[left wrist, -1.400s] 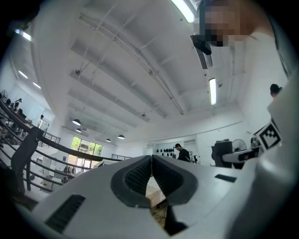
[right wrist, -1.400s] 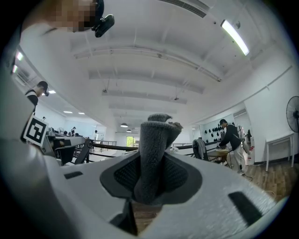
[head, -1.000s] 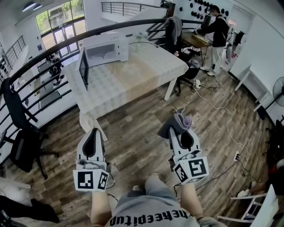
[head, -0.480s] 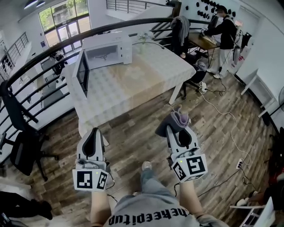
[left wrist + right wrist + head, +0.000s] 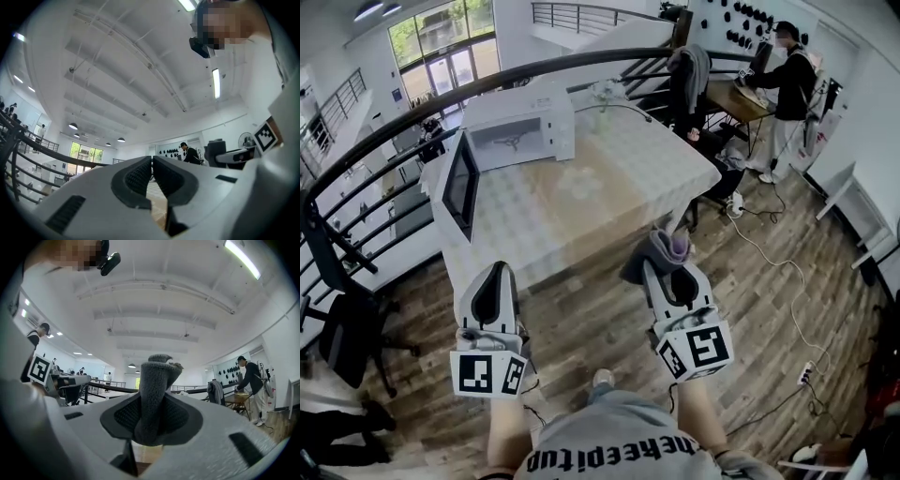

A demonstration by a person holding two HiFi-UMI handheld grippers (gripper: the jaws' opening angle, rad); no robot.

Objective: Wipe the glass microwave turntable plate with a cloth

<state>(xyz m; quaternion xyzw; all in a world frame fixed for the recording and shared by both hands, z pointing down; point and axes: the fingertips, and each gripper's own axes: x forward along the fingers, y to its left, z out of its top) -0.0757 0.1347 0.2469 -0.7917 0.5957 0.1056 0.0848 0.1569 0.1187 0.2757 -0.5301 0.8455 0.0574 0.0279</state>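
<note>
A white microwave (image 5: 523,125) stands at the far end of the table (image 5: 581,187), its door (image 5: 459,183) swung open to the left. Something faint lies inside its cavity; the glass plate itself cannot be made out. My right gripper (image 5: 661,255) is shut on a grey cloth (image 5: 659,251), which sticks up between the jaws in the right gripper view (image 5: 153,390). My left gripper (image 5: 497,281) is shut with nothing in it, the jaws pressed together (image 5: 152,169). Both grippers hang over the wooden floor, short of the table's near edge.
A black railing (image 5: 356,178) curves behind the table. An office chair (image 5: 342,328) stands at the left. Cables (image 5: 769,267) trail over the floor at the right. A person (image 5: 787,84) stands at a desk at the far right. A vase (image 5: 602,94) stands beside the microwave.
The table and microwave have drawn closer and lower in the head view as I step forward. Both grippers keep their hold and pose.
</note>
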